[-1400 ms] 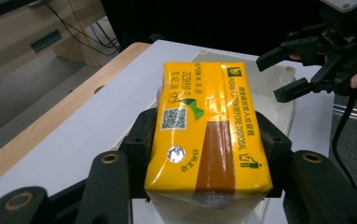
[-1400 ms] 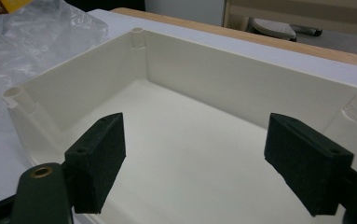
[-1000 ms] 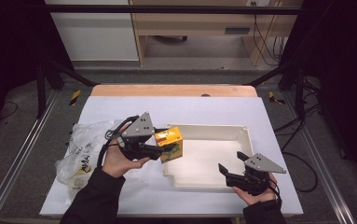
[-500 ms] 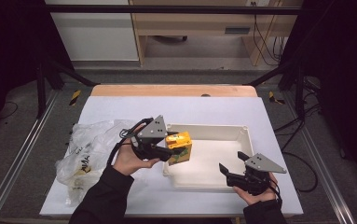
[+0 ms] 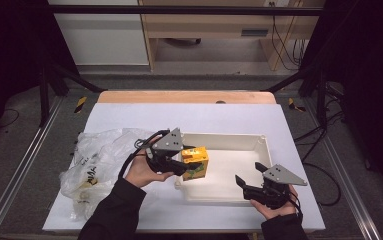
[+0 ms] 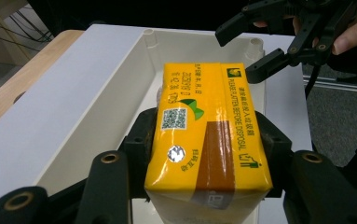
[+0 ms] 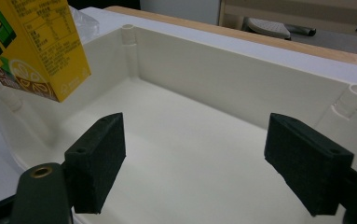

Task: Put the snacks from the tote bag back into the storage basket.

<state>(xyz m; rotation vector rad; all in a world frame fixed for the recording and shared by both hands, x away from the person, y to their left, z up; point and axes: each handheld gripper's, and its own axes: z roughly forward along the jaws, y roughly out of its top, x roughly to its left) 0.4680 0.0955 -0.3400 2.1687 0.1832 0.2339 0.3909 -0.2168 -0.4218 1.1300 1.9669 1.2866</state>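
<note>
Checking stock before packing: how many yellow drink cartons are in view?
1. The carton is held in the left hand-held gripper above the tray's left end. The plastic bag may hide more.

From above our side we look forward and down on the whole table (image 5: pixel 129 120) and the floor beyond it. Our left gripper view rides close, facing along its jaws across the white tray (image 6: pixel 97 93) towards our other hand. Our right gripper view sits low at the tray's (image 7: pixel 241 79) rim, facing inward. All three share the tray and yellow carton (image 5: pixel 195 162).
</note>
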